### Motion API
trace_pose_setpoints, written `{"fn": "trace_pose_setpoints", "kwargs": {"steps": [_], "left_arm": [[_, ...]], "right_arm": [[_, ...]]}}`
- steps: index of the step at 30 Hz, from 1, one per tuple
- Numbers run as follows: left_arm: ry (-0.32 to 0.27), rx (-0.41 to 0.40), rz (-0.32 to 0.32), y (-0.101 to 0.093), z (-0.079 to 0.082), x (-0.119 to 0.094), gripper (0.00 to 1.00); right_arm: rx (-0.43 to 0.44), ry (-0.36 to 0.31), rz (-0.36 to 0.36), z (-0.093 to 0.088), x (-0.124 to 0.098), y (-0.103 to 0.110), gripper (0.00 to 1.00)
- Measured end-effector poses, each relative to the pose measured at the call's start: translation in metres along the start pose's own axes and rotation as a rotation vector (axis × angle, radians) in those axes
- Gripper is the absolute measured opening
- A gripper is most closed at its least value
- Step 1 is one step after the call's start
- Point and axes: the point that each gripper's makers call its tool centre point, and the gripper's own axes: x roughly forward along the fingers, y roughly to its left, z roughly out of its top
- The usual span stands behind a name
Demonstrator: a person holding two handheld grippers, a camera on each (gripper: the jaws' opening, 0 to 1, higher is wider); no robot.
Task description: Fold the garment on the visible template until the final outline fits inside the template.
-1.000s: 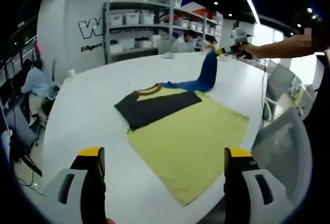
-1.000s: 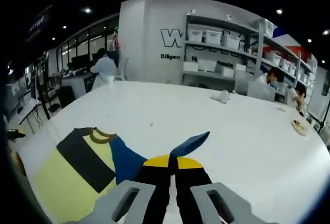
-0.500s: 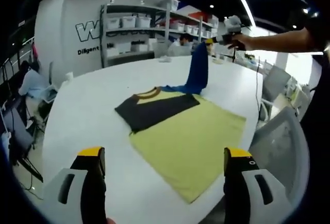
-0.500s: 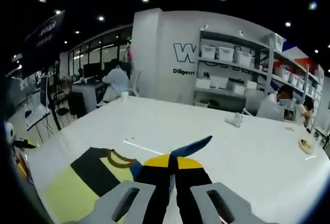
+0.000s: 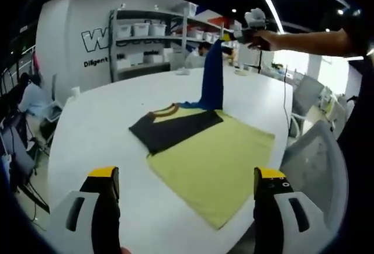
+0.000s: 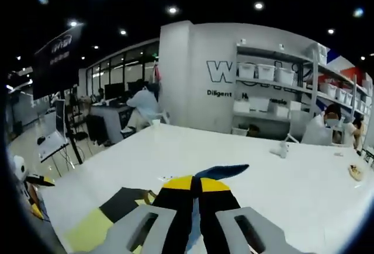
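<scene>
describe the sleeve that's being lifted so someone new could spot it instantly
On the big white table lies a yellow-green shirt with a black band across its chest. From its collar end, the blue sleeve rises upright, pinched in the right hand-held gripper. It is the only blue part, and the only part off the table.

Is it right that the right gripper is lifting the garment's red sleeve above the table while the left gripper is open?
Not quite. The sleeve is blue, not red; the left gripper view shows it. The right gripper does hold it up above the white table, and the left gripper is open.
</scene>
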Motion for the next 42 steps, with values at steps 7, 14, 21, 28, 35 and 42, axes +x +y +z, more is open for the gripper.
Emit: {"fn": "trace_pose_setpoints", "kwargs": {"steps": [7,14,21,28,35,42], "left_arm": [[-0.023,0.003,-0.018,0.0,0.004,-0.002,0.92],[-0.044,-0.007,-0.03,0.001,0.006,-0.004,0.92],[-0.043,0.0,-0.032,0.003,0.001,-0.012,0.93],[-0.046,-0.009,-0.028,0.005,-0.005,-0.022,0.92],[-0.043,-0.009,-0.019,0.009,-0.01,-0.03,0.92],[-0.04,-0.016,-0.011,0.013,-0.013,-0.037,0.92]], "right_arm": [[-0.017,0.004,0.031,0.004,0.004,0.032,0.0],[-0.034,0.03,0.063,-0.005,0.013,0.065,0.0],[-0.041,0.066,0.084,-0.023,0.027,0.093,0.0],[-0.006,0.11,0.105,-0.046,0.045,0.122,0.0],[-0.003,0.145,0.124,-0.062,0.058,0.145,0.0],[0.049,0.188,0.124,-0.084,0.07,0.157,0.0]]}}
